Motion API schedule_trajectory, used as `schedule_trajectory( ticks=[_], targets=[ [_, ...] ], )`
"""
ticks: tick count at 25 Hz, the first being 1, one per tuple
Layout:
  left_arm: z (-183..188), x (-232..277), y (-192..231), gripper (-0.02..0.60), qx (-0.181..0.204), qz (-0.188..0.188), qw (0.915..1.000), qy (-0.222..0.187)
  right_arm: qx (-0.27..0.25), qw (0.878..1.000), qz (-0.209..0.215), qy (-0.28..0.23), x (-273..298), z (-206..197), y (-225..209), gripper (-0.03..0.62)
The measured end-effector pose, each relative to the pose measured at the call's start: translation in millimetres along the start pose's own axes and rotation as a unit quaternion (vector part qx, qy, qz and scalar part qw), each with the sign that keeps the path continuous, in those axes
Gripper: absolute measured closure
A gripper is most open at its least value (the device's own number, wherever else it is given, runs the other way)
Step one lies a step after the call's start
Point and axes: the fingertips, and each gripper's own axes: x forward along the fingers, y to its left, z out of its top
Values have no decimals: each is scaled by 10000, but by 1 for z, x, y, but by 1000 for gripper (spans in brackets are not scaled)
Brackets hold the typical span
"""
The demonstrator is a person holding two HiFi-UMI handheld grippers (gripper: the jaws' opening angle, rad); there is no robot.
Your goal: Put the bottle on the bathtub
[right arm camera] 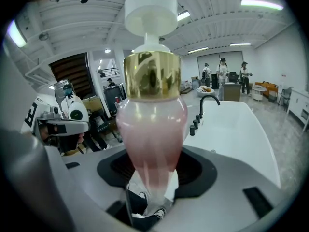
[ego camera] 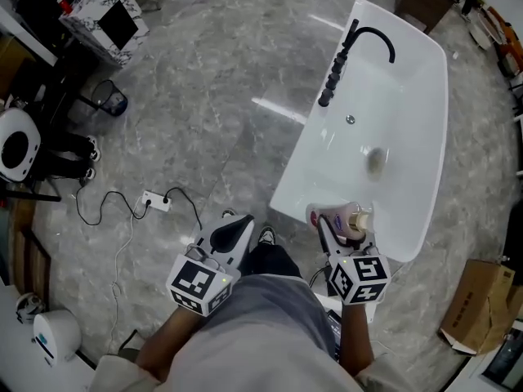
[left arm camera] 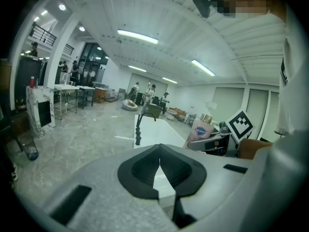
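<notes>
A pink pump bottle (ego camera: pixel 346 220) with a gold collar and white pump top is held in my right gripper (ego camera: pixel 339 237), above the near end of the white bathtub (ego camera: pixel 409 88). In the right gripper view the bottle (right arm camera: pixel 150 129) fills the middle, pinched between the jaws, and the bathtub (right arm camera: pixel 241 129) lies behind it. My left gripper (ego camera: pixel 231 233) hangs over the floor left of the tub, jaws together and holding nothing. The left gripper view shows the bottle (left arm camera: pixel 199 133) at right and the tub (left arm camera: pixel 159 132) ahead.
A black tap (ego camera: pixel 351 51) with several knobs stands on the tub's left rim. A power strip (ego camera: pixel 155 200) with cables lies on the grey floor. A cardboard box (ego camera: pixel 482 305) sits at lower right, a marble-patterned cabinet (ego camera: pixel 110 19) at upper left. People stand far off.
</notes>
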Motion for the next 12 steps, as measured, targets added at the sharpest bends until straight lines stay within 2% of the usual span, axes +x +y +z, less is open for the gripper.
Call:
schedule_trajectory(
  ticks=[7, 12],
  targets=[
    [0, 8, 17, 578, -203, -147, 9997, 72, 308, 9993, 15, 214, 43, -5, -6, 376],
    [4, 14, 29, 578, -273, -88, 9995, 159, 329, 9988, -69, 352, 65, -7, -16, 376]
  ],
)
